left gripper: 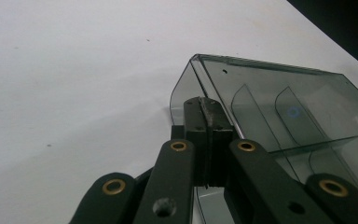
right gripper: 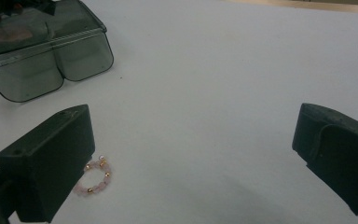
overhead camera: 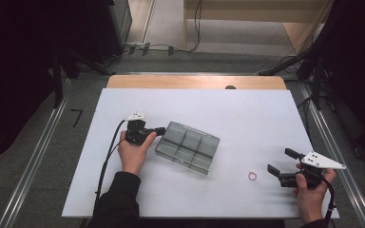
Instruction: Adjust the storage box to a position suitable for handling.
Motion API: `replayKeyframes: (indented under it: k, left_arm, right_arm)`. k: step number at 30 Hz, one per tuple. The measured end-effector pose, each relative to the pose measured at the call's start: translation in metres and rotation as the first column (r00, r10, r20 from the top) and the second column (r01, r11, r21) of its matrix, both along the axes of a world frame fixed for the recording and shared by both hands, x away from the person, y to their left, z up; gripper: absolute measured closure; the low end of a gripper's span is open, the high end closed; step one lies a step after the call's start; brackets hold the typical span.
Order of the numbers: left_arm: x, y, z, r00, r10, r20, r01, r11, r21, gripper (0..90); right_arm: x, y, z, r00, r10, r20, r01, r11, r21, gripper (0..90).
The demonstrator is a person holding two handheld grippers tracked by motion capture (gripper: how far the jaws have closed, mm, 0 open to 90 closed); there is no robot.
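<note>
- Table (overhead camera: 247, 109): the compartment box (overhead camera: 187, 147) sits mid-left.
- Left gripper (overhead camera: 158, 130) is clenched on the box's near wall (left gripper: 208, 108); keep it steady.
- Right gripper (overhead camera: 280, 161) is released; lower it squarely over the bead ring (right gripper: 94, 176).

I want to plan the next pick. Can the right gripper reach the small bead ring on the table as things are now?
Probably yes. The right gripper is open, and the bead ring lies on bare table just ahead of its jaws. The compartment box sits off to the side, so nothing blocks the way.
</note>
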State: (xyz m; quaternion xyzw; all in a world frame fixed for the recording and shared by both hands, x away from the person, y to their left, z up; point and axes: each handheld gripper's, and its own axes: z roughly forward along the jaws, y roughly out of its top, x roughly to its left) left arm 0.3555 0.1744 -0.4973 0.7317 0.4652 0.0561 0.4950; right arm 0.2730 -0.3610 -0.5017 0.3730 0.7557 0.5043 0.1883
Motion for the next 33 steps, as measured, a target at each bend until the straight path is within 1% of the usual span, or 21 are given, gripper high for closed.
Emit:
replayKeyframes:
  k: [2, 4, 8, 9, 10, 11, 13, 16, 20, 23, 24, 25, 28, 29, 33]
  left_arm:
    - [-0.002, -0.004, 0.0, 0.9999, -0.012, 0.0, 0.012, 0.9999, -0.007, 89.6]
    - [-0.004, -0.007, 0.001, 0.9996, -0.026, 0.005, 0.026, 0.9997, -0.001, 89.5]
    - [-0.01, -0.016, 0.002, 0.9989, -0.047, 0.009, 0.047, 0.9988, -0.01, 89.5]
    - [-0.01, -0.016, 0.002, 0.9989, -0.047, 0.009, 0.047, 0.9988, -0.01, 89.5]
    - [-0.012, -0.021, 0.002, 0.9983, -0.058, 0.009, 0.058, 0.9982, -0.017, 89.6]
    - [-0.012, -0.021, 0.002, 0.9983, -0.058, 0.009, 0.058, 0.9982, -0.017, 89.6]
    - [-0.016, -0.027, 0.002, 0.9967, -0.081, 0.006, 0.081, 0.9967, -0.014, 89.5]
    - [-0.019, -0.031, 0.002, 0.9956, -0.094, 0.011, 0.094, 0.9955, -0.011, 89.5]
    - [-0.026, -0.035, 0.0, 0.9946, -0.103, 0.011, 0.104, 0.9944, -0.023, 89.5]
    - [-0.034, -0.038, -0.001, 0.9941, -0.108, 0.009, 0.108, 0.9941, -0.009, 89.5]
    - [-0.039, -0.039, -0.002, 0.9936, -0.112, 0.011, 0.113, 0.9934, -0.021, 89.5]
    - [-0.039, -0.039, -0.002, 0.9936, -0.112, 0.011, 0.113, 0.9934, -0.021, 89.5]
    - [-0.048, -0.041, -0.003, 0.9925, -0.122, 0.013, 0.122, 0.9919, -0.033, 89.5]
    - [-0.051, -0.042, -0.003, 0.9917, -0.128, 0.014, 0.128, 0.9912, -0.032, 89.5]
    - [-0.062, -0.044, -0.004, 0.989, -0.147, 0.015, 0.148, 0.9887, -0.025, 89.4]
  right_arm:
    - [0.0, 0.0, 0.0, 1.0, -0.001, -0.001, 0.001, 1.0, -0.001, 0.0]
    - [0.0, 0.0, 0.0, 1.0, 0.002, -0.001, -0.002, 1.0, -0.001, 0.0]
    - [0.0, 0.001, 0.0, 1.0, 0.002, -0.001, -0.002, 1.0, -0.005, 0.0]
    - [0.0, 0.001, 0.0, 1.0, 0.002, -0.001, -0.002, 1.0, -0.005, 0.0]
    - [0.0, 0.001, 0.0, 1.0, 0.003, -0.001, -0.003, 1.0, -0.004, 0.0]
    - [0.0, 0.001, 0.0, 1.0, 0.003, -0.001, -0.003, 1.0, -0.004, 0.0]
    - [0.0, 0.001, 0.0, 1.0, 0.003, -0.001, -0.003, 1.0, -0.004, 0.0]
    - [0.0, 0.001, 0.0, 1.0, 0.004, 0.0, -0.004, 1.0, -0.006, 0.0]
    - [0.0, 0.001, 0.0, 1.0, 0.007, -0.005, -0.007, 0.9999, -0.008, 0.0]
    - [0.0, 0.002, 0.0, 0.9999, 0.01, -0.003, -0.01, 0.9999, -0.009, 0.0]
    - [0.0, 0.002, 0.0, 0.9999, 0.011, -0.003, -0.011, 0.9999, -0.01, 0.0]
    - [0.0, 0.002, 0.0, 0.9999, 0.011, -0.003, -0.011, 0.9999, -0.01, 0.0]
    - [0.0, 0.003, 0.0, 0.9999, 0.012, 0.001, -0.012, 0.9998, -0.015, 0.0]
    - [-0.001, 0.003, 0.001, 0.9999, 0.009, 0.005, -0.009, 0.9997, -0.025, 0.0]
    - [-0.002, 0.003, 0.002, 0.9999, 0.004, 0.01, -0.003, 0.9996, -0.027, 0.0]
